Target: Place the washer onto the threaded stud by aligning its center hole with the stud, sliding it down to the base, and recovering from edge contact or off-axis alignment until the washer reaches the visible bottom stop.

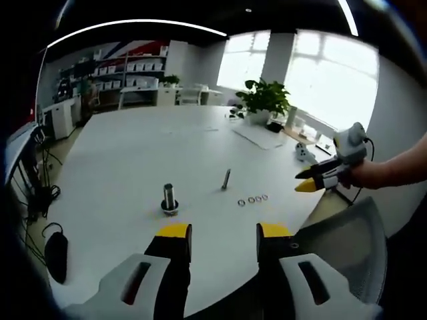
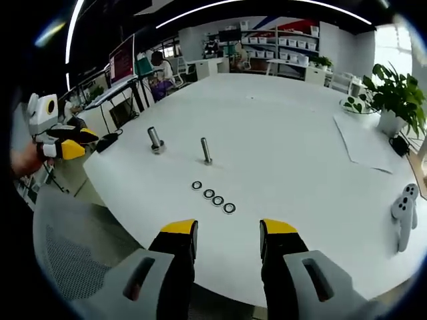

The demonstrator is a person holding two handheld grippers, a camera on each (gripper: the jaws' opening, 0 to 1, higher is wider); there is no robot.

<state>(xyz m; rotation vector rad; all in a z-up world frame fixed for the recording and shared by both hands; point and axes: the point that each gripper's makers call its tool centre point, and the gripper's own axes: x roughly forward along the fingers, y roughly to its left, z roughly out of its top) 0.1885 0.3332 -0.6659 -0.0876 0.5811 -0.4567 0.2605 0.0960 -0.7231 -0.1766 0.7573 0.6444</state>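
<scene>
Though unlabelled, four washers (image 2: 213, 197) near stud (image 2: 206, 151)

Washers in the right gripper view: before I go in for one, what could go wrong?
The four washers lie flat and close together in a row, so the open right gripper may nudge a neighbour or fail to get under one. The thin stud stands near a thicker stud, so the wrong one could get picked.

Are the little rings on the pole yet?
No. All four washers lie flat in a row on the table, apart from both studs.
</scene>
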